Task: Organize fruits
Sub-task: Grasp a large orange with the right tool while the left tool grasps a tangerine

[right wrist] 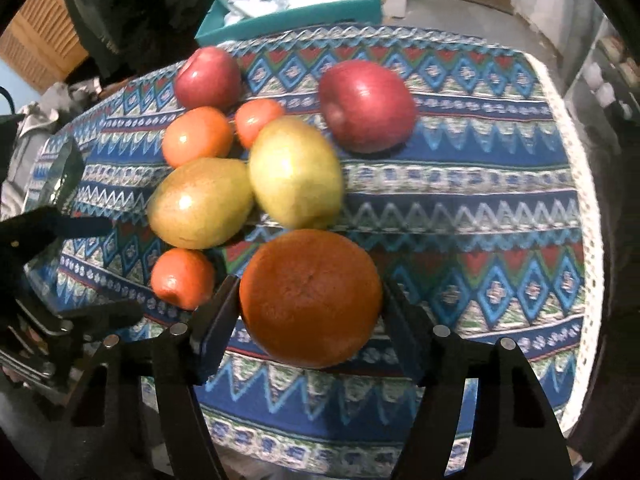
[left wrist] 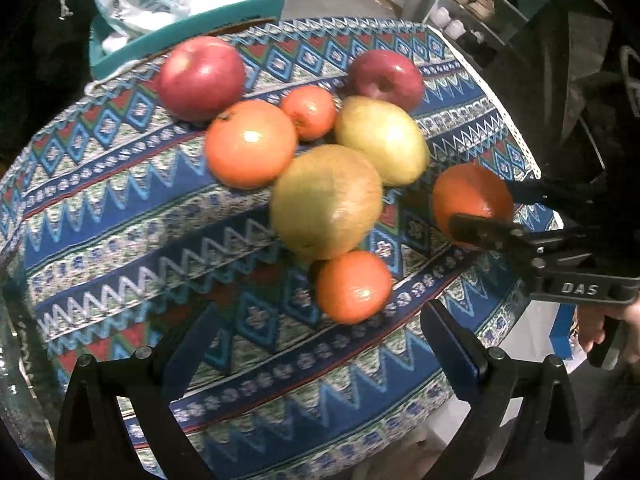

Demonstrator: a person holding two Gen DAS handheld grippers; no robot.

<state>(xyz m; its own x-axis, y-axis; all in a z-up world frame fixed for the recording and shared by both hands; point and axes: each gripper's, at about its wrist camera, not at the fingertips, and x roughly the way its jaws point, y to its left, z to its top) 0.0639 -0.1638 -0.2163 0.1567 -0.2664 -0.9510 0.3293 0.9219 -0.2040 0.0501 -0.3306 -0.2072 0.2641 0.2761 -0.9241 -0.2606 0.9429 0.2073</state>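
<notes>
Fruit held: large round dark orange (right wrist: 310, 298), clamped between right gripper (right wrist: 310, 312) fingers, nearest table edge.
Left gripper (left wrist: 320, 344): wide, empty.

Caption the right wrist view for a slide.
Right gripper closed on a large orange, pears, apples and tomatoes clustered behind on the patterned tablecloth.

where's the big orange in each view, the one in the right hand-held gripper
Left wrist view: big orange at right of centre, clamped in the right hand-held gripper.
Right wrist view: big orange low centre, between the fingers.
Shared landmark: the two yellow-green pears, side by side.
</notes>
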